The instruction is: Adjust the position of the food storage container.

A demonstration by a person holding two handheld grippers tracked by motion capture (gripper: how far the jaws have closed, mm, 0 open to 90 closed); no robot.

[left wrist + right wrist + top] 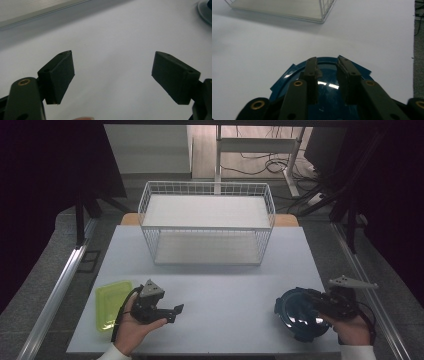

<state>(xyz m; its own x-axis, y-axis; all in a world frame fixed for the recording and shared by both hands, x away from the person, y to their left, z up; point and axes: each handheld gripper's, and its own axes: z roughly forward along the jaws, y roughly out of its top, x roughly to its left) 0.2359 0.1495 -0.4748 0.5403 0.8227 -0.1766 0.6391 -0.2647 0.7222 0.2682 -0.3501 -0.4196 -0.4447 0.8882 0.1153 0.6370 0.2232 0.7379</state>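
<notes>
A dark blue glossy plate [295, 316] rests near the table's front right corner. My right gripper [311, 301] reaches over it from the right. In the right gripper view the two jaws [327, 61] lie close together above the plate's inner face [287, 78], their tips at its far rim. A narrow gap between them shows only shiny blue, with nothing pinched. My left gripper [175, 314] sits at the front left, open and pointing right. Its jaws [112, 72] stand wide apart over bare table. The plate's edge [206, 10] shows far off in that view.
A yellow-green shallow tray [111, 302] lies at the front left, just left of my left hand. A white wire basket [207, 185] with a pale floor stands at the back middle of the table [220, 285]; its corner [322, 15] shows ahead of the right gripper.
</notes>
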